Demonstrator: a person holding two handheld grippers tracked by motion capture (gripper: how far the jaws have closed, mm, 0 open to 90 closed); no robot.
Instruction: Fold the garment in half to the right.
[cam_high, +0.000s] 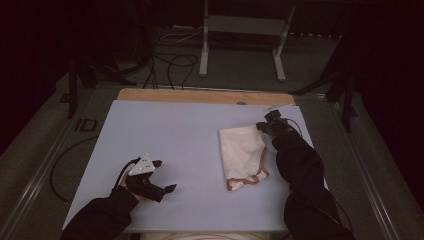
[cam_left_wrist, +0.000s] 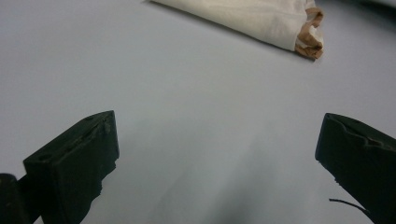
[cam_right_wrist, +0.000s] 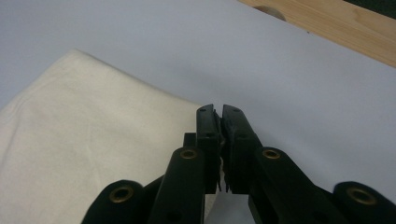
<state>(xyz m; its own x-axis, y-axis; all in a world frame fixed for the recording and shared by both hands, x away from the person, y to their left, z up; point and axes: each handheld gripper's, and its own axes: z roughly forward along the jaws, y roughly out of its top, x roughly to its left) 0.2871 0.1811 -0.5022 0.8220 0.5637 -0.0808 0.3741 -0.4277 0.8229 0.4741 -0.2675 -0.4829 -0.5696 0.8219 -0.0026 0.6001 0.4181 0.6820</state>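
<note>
A cream cloth bag (cam_high: 242, 150) with tan handles (cam_high: 250, 180) lies flat on the pale blue mat (cam_high: 170, 127), right of the middle. My right gripper (cam_high: 264, 126) is at the bag's far right corner. In the right gripper view its jaws (cam_right_wrist: 219, 112) are pressed together right over the corner of the cloth (cam_right_wrist: 93, 126), apparently pinching its edge. My left gripper (cam_high: 166, 175) rests at the near left of the mat, open and with nothing in it. In the left gripper view the wide jaws (cam_left_wrist: 217, 144) frame bare mat, with the bag (cam_left_wrist: 243, 16) and its handles (cam_left_wrist: 310, 39) farther off.
A strip of wooden board (cam_high: 200, 96) (cam_right_wrist: 336, 23) runs along the mat's far edge. Beyond the table, cables (cam_high: 170, 65) lie on the floor beside a metal frame leg (cam_high: 204, 45). Grey table surface borders the mat on both sides.
</note>
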